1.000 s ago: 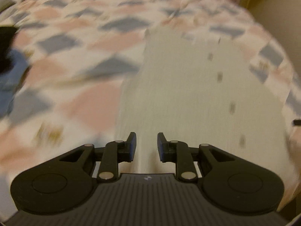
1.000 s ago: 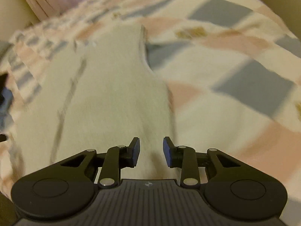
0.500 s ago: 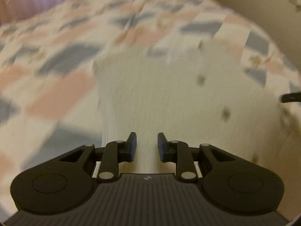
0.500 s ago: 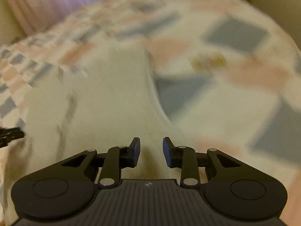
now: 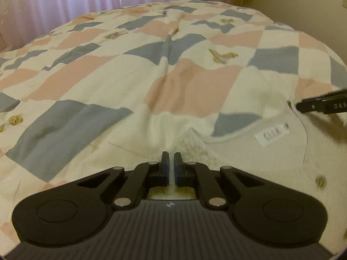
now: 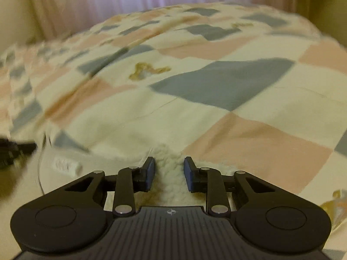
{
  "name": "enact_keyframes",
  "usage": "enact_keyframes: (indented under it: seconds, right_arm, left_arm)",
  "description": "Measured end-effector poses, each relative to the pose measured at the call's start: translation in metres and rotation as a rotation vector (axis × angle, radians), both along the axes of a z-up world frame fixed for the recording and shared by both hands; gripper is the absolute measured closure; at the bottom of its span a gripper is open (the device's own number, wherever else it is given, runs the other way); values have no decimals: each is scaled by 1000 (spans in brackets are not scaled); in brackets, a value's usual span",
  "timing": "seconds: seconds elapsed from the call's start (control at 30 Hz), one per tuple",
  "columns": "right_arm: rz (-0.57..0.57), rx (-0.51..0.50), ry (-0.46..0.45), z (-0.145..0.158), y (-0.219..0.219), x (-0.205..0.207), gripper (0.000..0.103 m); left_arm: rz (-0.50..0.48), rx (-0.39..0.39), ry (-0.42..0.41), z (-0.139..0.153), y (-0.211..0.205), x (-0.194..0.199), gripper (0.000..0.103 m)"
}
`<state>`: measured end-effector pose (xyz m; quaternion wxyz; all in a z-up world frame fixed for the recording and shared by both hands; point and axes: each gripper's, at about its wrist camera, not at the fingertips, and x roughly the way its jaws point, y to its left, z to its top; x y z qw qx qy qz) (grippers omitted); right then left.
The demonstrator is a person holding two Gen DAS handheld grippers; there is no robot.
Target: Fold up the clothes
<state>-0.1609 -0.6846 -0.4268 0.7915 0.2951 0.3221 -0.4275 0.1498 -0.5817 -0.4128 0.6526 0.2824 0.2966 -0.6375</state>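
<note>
Both wrist views low, close, facing curtain [image 5: 65, 4]; sharing garment [image 5: 271, 162].

Bed w/ checkered quilt [image 5: 121, 80], pink curtains [image 5: 65, 4] behind, beige wall [image 5: 303, 2] rt.

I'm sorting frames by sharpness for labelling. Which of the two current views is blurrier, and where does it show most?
The right wrist view is blurrier: the bedspread smears toward its left edge, and the garment's label is unreadable. The left wrist view is mostly crisp, with soft blur at the label and the right gripper's fingers. Both show fisheye bending and warm, dim light.
</note>
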Motion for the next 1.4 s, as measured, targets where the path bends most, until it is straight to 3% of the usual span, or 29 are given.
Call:
enact_keyframes:
  seconds: [0.1,0.23,0.33,0.5,0.6,0.67,0.73,0.8,0.9,0.93,1.0,1.17,1.23,1.4]
  right_arm:
    - [-75,-45,-19,32,21,-19,69]
    - [-97,-54,-39,76,93,-53,62]
    - [-91,14,-4,90,173,-79,59]
    - [-122,216,38,87,290,-111,54]
    - [-120,287,61,83,340,-123,50]
    - [-93,282,93,81,363,-127,47]
    - [-54,266,142,74,380,-130,46]
    - [-37,268,168,65,395,-142,45]
    - [-25,286,200,62,415,-158,45]
    - [-29,300,205,68,420,-163,45]
    - [-22,280,186,93,430,-172,45]
    - [-3,146,70,179,446,-183,31]
    - [5,87,33,214,449,-184,21]
    - [11,6,-24,283,457,-191,8]
  left_arm:
    - [56,-18,57,30,18,5,96]
    - [76,-3,125,71,90,-10,95]
    - [115,95,173,85,169,-38,94]
    - [270,343,243,79,284,-100,85]
    - [349,400,249,78,333,-134,80]
    - [350,394,223,76,358,-156,60]
    - [369,395,169,64,379,-173,65]
    - [384,400,111,52,395,-184,64]
    - [407,417,52,60,414,-198,65]
    - [414,418,43,70,420,-203,72]
    - [417,377,55,97,432,-214,71]
    - [435,243,77,187,452,-243,59]
    - [437,208,61,215,454,-258,56]
    - [412,134,32,280,448,-291,42]
